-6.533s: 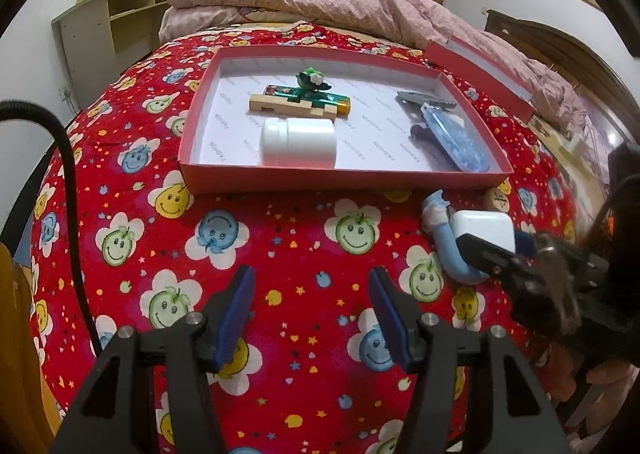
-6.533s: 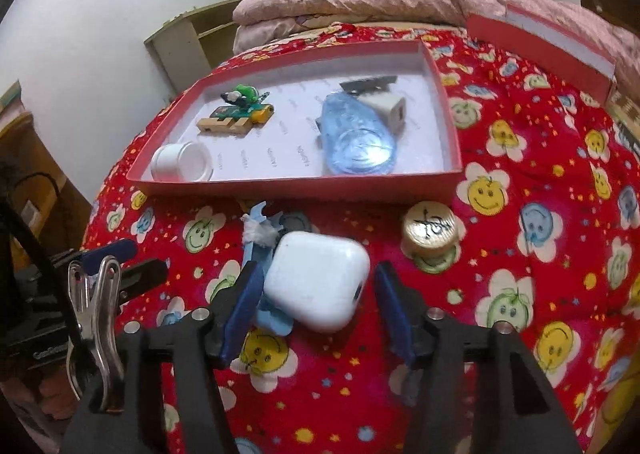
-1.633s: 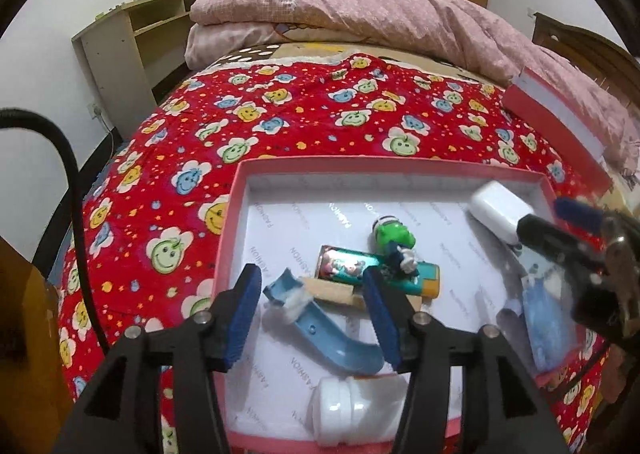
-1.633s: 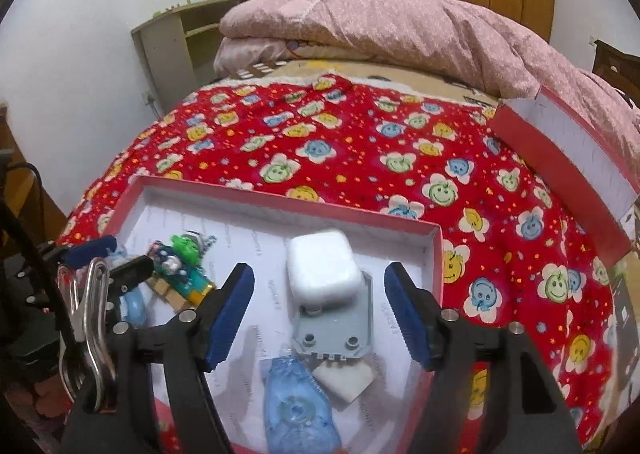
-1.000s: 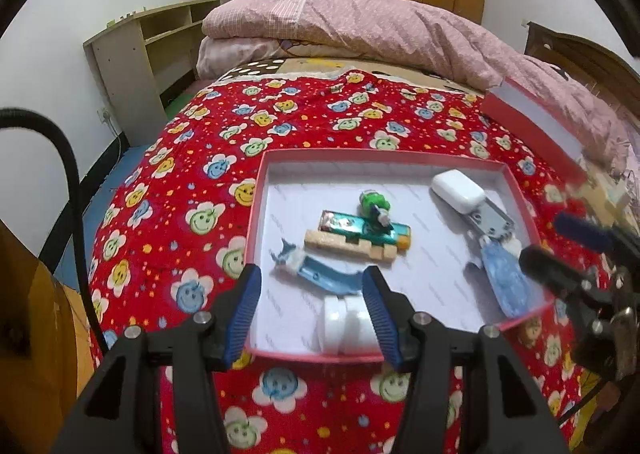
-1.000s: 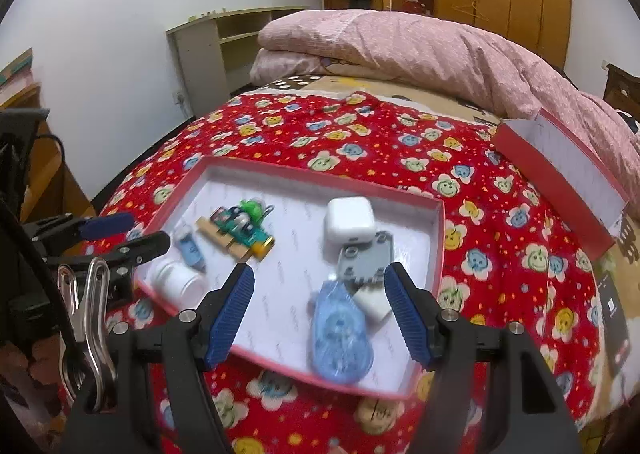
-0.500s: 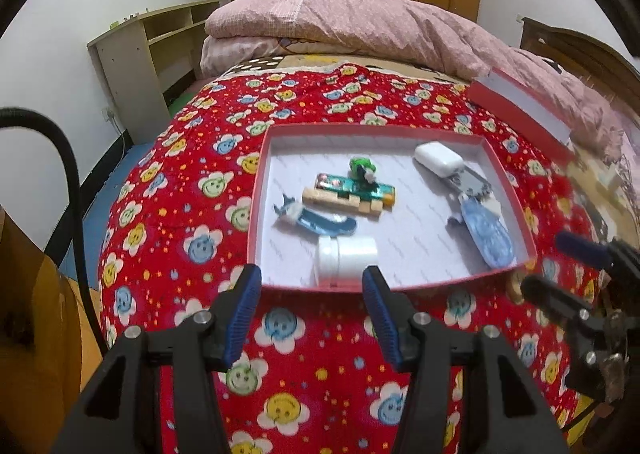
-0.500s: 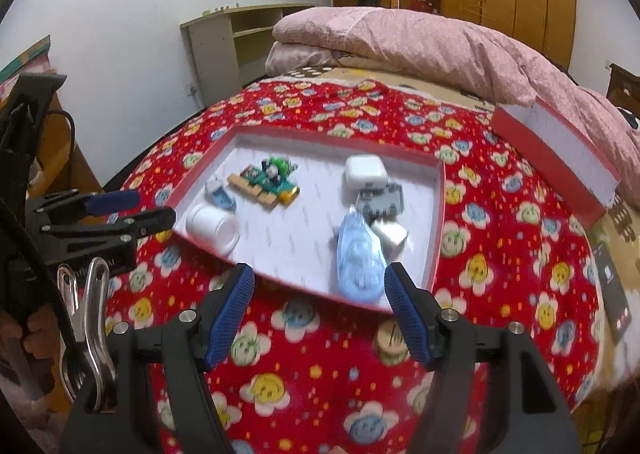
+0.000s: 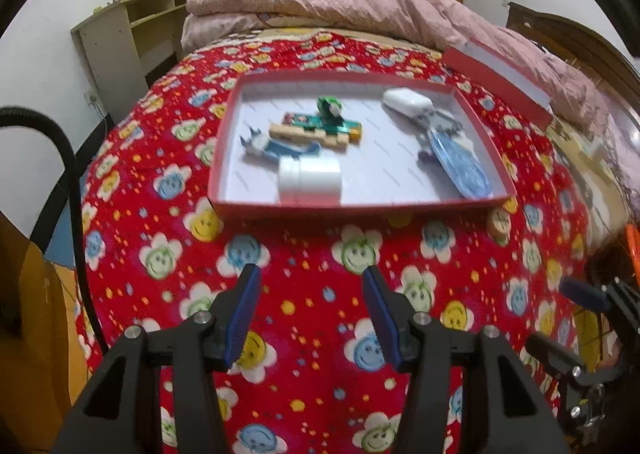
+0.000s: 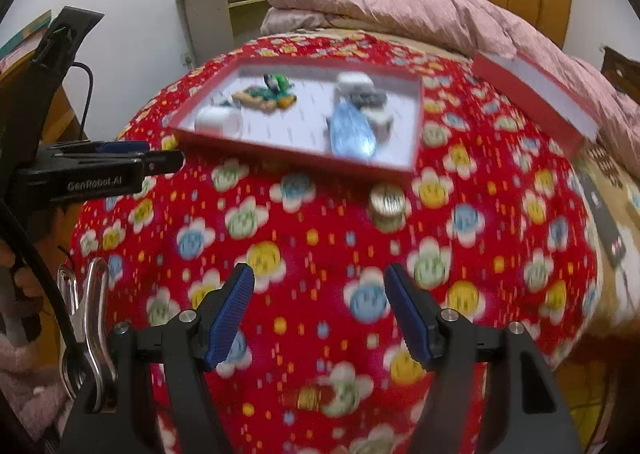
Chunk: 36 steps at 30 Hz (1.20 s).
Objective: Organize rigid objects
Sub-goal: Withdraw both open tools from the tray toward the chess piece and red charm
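A red tray [image 9: 356,207] [image 10: 296,156] lies on the red smiley bedspread. It holds a white jar [image 9: 310,179], a blue curved piece [image 9: 280,148], a wooden block and green toy [image 9: 320,126], a white earbud case [image 9: 404,100] and a blue clear tape dispenser [image 9: 460,162] [image 10: 352,132]. A gold round tin [image 10: 387,201] [image 9: 499,221] sits on the bedspread just outside the tray's near edge. My left gripper [image 9: 310,314] is open and empty, well short of the tray. My right gripper [image 10: 320,314] is open and empty, below the tin.
The tray's red lid [image 9: 500,80] [image 10: 536,102] lies at the right near a pink quilt [image 9: 340,2]. A wooden shelf [image 9: 124,38] stands at the left wall. A small red-gold item [image 10: 308,398] lies on the bedspread near my right gripper.
Both grippers have pulled back from the tray toward the near side of the bed, open and empty. The blue piece and earbud case stay in the tray.
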Each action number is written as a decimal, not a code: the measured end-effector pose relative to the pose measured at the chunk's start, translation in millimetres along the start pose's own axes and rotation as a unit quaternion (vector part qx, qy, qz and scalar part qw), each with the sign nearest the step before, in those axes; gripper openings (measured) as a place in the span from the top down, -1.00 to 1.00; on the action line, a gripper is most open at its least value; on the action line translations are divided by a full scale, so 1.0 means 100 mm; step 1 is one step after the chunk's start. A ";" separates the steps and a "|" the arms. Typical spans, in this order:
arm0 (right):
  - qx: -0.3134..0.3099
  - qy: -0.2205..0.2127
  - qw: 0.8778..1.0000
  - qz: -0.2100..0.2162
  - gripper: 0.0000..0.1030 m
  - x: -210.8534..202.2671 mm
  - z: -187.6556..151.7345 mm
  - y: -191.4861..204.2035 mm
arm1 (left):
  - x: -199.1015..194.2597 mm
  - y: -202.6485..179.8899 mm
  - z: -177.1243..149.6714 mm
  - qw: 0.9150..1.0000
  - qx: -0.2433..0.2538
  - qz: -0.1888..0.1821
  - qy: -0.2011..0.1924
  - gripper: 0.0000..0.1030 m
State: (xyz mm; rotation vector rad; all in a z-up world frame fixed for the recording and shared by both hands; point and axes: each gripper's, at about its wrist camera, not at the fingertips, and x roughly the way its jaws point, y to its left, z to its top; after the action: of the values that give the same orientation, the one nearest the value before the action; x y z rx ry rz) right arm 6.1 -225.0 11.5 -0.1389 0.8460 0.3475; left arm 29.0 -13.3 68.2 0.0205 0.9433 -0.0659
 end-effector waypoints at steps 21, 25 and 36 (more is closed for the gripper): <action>0.053 0.027 0.998 0.036 -0.17 0.02 -0.74 0.02 | 0.19 -0.21 -0.30 0.999 0.029 -0.025 0.027 -0.08; 0.034 0.034 0.999 0.025 0.20 0.09 -0.79 0.11 | 0.20 -0.25 -0.32 0.999 0.036 -0.028 0.029 -0.08; 0.044 0.006 0.999 0.025 0.53 0.05 -0.77 0.03 | 0.19 -0.47 -0.29 0.997 0.054 -0.055 0.022 -0.08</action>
State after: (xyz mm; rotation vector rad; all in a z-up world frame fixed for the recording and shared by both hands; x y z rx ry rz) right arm -46.0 -240.6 -42.7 -0.0371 0.8772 0.3562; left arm 13.6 -59.8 36.2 0.0712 0.9835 -0.2187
